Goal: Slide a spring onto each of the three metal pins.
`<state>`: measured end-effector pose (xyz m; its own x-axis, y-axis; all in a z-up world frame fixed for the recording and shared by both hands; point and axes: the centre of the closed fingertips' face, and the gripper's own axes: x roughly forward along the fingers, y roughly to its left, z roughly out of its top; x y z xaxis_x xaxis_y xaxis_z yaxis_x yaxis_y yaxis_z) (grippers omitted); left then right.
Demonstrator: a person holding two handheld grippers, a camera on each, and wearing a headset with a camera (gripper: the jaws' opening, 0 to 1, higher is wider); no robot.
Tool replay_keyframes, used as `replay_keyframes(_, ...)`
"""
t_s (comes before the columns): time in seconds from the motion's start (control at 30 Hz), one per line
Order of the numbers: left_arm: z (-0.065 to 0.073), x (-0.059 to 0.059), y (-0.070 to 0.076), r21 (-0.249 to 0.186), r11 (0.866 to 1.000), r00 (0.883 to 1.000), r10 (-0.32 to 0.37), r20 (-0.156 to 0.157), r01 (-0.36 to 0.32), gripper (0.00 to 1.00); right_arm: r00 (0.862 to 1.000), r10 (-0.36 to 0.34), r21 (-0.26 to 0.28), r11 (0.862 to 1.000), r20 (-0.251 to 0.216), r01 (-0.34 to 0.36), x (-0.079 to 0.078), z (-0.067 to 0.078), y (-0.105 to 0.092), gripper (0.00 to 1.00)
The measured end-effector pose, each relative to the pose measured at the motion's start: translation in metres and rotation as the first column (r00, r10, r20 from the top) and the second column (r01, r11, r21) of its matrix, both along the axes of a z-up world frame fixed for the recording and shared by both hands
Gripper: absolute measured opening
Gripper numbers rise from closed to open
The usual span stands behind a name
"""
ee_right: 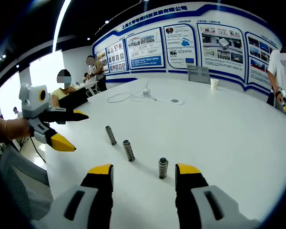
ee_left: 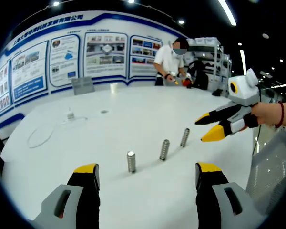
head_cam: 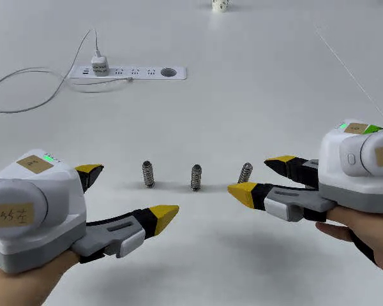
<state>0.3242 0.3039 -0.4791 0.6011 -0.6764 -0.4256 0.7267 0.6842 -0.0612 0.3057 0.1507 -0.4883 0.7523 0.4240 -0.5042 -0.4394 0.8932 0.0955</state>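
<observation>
Three metal pins stand in a row on the white table, each with a spring around it: the left one (head_cam: 148, 174), the middle one (head_cam: 196, 178) and the right one (head_cam: 245, 173), which leans a little. My left gripper (head_cam: 133, 191) hovers open at the near left of the row, nothing between its yellow-tipped fingers. My right gripper (head_cam: 260, 176) is open just right of the right pin. The left gripper view has the row ahead (ee_left: 164, 150) and the right gripper (ee_left: 209, 127) beyond it. In the right gripper view the nearest spring (ee_right: 162, 168) stands just ahead of the jaws.
A white power strip (head_cam: 129, 72) with a plugged-in charger and a looping cable (head_cam: 25, 89) lies at the far left of the table. A small white cup (head_cam: 220, 5) stands at the far edge. People stand and sit around the table's far ends.
</observation>
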Motion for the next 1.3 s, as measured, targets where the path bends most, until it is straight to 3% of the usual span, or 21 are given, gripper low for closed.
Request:
replay_keyframes(0.23,0.0,-0.002,0.002,-0.001,1.0,1.0,0.0,-0.029,0.0,0.88,1.0,0.012,-0.012,1.0,-0.027,-0.012,-0.011,-0.001,0.0,0.59)
replay_keyframes(1.0,0.0,-0.01,0.007,0.011,1.0,0.999,-0.003,-0.051,0.003,1.0,0.998,0.016,0.01,1.0,-0.062,-0.015,-0.025,0.0,0.002,0.74)
replay_keyframes(1.3,-0.002,-0.013,0.006,0.014,1.0,0.998,-0.012,-0.055,0.013,1.0,0.998,0.017,0.011,1.0,-0.068,-0.017,-0.027,-0.001,0.002,0.78)
